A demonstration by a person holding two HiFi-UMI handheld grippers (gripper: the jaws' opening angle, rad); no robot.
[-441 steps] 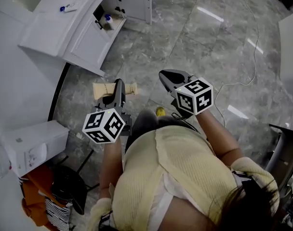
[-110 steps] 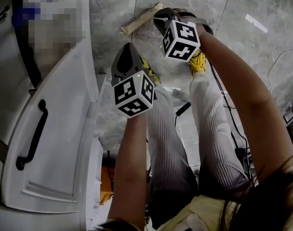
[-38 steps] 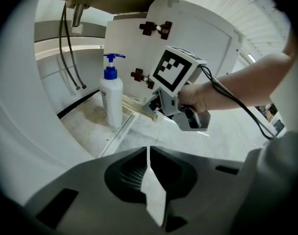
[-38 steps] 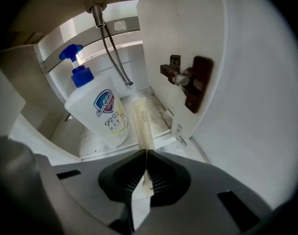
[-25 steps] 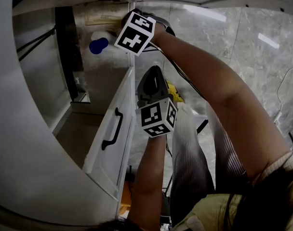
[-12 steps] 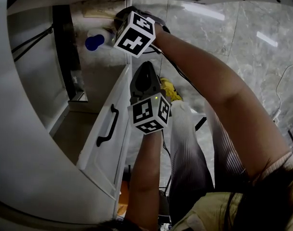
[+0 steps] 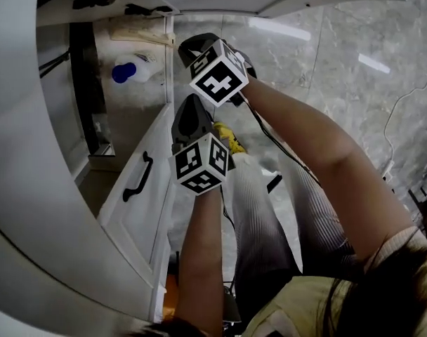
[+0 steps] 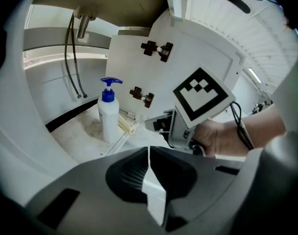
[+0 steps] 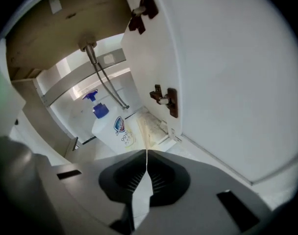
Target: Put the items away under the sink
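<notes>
Under the sink, a white pump bottle (image 7: 127, 69) (image 8: 109, 115) (image 9: 111, 126) with a blue cap stands on the cabinet floor. A beige packet (image 7: 139, 33) (image 9: 148, 125) lies beside it, against the open right door. My right gripper (image 7: 187, 46) (image 9: 146, 153) hovers at the cabinet mouth, apart from both; its jaws have just closed further and are shut with nothing between them. My left gripper (image 7: 190, 100) (image 8: 149, 152) is shut and empty too, just behind the right one, and the left gripper view shows the right gripper's marker cube (image 8: 203, 95).
The left cabinet door (image 7: 140, 202) with a black handle (image 7: 135, 177) stands open beside my left gripper. The right door (image 8: 188, 43) (image 9: 227, 82) with dark hinges stands open too. Hoses (image 8: 74, 62) hang from the sink pipe. The person's legs rest on the grey marble floor (image 7: 326, 62).
The right gripper has drawn back out of the cabinet, away from the bottle and packet, and rolled. The left gripper has barely moved.
</notes>
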